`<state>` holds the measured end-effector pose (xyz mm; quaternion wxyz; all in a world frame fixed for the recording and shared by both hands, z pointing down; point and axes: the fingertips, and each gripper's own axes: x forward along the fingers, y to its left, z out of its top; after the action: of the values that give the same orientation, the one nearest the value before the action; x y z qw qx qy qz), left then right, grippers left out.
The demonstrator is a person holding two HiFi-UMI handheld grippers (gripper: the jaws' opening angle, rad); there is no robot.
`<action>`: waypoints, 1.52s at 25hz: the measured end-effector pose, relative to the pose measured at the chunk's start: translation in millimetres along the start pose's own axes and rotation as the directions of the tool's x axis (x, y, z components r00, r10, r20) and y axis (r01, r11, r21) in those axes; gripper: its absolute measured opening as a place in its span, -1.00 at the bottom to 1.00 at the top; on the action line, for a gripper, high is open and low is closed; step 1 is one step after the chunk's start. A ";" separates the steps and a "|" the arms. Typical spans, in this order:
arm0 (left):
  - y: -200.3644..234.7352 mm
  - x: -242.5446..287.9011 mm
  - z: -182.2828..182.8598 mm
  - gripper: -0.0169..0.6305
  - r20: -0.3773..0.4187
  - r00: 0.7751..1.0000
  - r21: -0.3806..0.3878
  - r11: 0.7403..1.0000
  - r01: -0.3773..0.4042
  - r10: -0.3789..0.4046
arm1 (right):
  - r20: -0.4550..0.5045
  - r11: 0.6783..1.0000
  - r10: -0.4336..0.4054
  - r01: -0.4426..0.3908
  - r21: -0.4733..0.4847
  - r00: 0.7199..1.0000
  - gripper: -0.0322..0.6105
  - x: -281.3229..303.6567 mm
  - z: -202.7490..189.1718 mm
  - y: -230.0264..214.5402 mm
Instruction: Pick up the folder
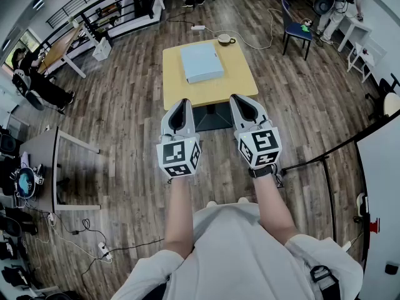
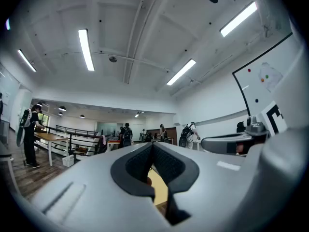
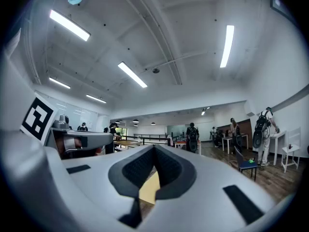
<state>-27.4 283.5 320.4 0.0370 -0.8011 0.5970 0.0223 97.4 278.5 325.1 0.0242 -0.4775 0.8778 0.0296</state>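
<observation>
The pale blue folder (image 1: 201,62) lies flat on the yellow desk (image 1: 237,83), untouched. Just short of the near edge, the left tool (image 1: 180,107) and right tool (image 1: 242,104) hover side by side, both clenched on nothing. A round thing, perhaps a cup (image 1: 224,39), sits at the far edge.

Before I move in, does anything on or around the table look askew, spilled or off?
Nothing stands out. The folder lies flat on the table, nothing spilled. A small round thing sits at the far edge, apart from it. The left gripper and right gripper are shut and empty, clear of the folder.
</observation>
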 end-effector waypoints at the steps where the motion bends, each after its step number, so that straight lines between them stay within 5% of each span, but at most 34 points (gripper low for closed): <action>1: 2.5 -1.5 0.9 -0.91 0.008 1.000 -0.004 1.000 0.009 -0.009 | 0.001 1.000 0.001 -0.001 0.002 1.000 -0.87 3.1 0.1 5.3; 12: 52.7 -29.2 -0.8 -0.91 0.019 0.999 -0.001 0.999 0.042 -0.042 | 0.026 0.997 -0.046 0.044 0.066 0.999 -0.86 30.8 -5.0 55.6; 23: 91.2 -24.7 -30.9 -0.91 -0.004 0.999 -0.073 0.997 0.040 -0.040 | -0.017 1.000 0.007 -0.007 0.021 1.000 -0.86 63.7 -29.7 93.9; 38: 139.4 153.8 -56.7 -0.91 -0.049 0.999 -0.004 1.000 0.003 -0.003 | -0.011 0.990 0.098 -0.096 0.107 0.995 -0.86 232.2 -60.0 1.6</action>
<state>-117.4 92.1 360.0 0.0208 -0.8024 0.5964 0.0037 -30.8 80.5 368.5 0.0411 -0.4326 0.9004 -0.0198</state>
